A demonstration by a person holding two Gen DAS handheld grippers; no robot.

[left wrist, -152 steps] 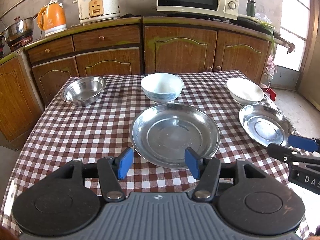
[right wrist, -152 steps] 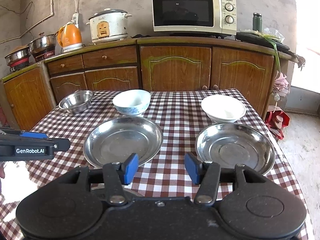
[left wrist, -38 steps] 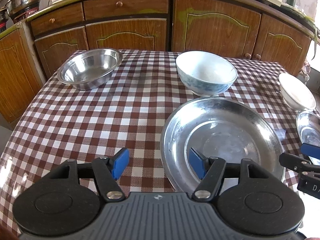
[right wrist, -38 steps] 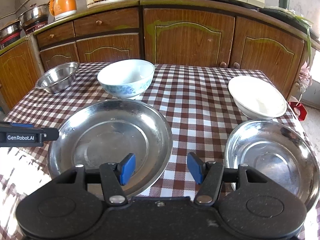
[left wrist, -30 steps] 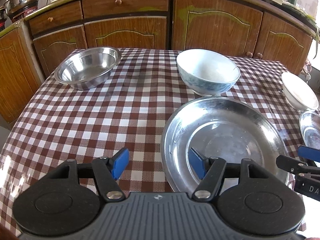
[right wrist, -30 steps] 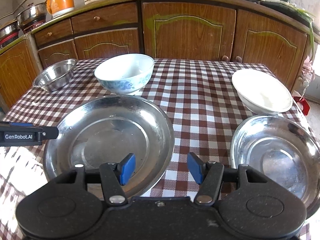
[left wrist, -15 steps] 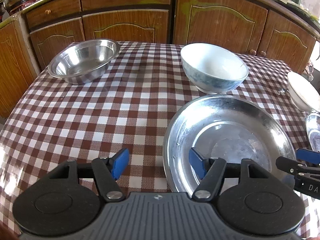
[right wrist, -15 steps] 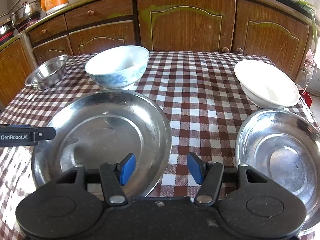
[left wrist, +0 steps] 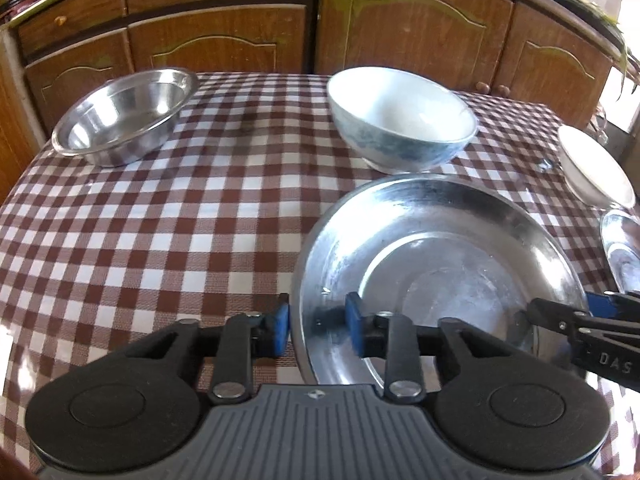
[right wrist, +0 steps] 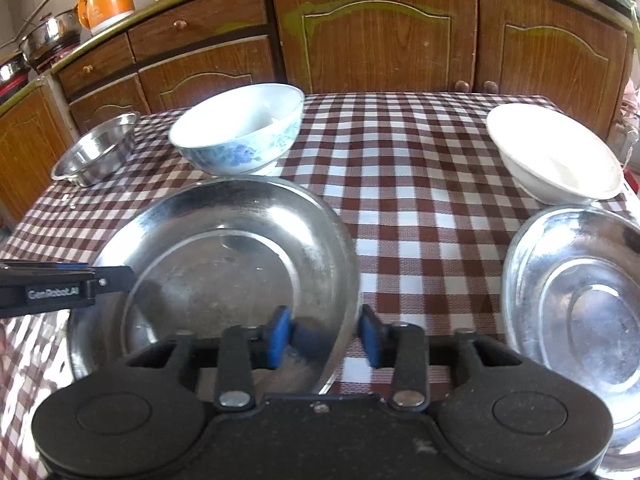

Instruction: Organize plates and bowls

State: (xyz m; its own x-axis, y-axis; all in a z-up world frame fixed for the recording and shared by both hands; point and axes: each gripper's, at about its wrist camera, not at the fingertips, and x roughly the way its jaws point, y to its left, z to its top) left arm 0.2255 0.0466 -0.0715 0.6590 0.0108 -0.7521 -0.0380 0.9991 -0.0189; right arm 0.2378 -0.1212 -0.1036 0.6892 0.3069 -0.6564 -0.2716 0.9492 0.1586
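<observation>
A checked table (left wrist: pixel 160 220) carries a large steel plate (left wrist: pixel 440 256), its rim straddled on either side by the left gripper (left wrist: pixel 316 322) and right gripper (right wrist: pixel 324 334), jaws just narrowed but not visibly clamped. Beyond sit a floral bowl (right wrist: pixel 240 136), second steel plate (right wrist: pixel 580 300), white bowl (right wrist: pixel 556 156) and steel bowl (left wrist: pixel 124 120).
</observation>
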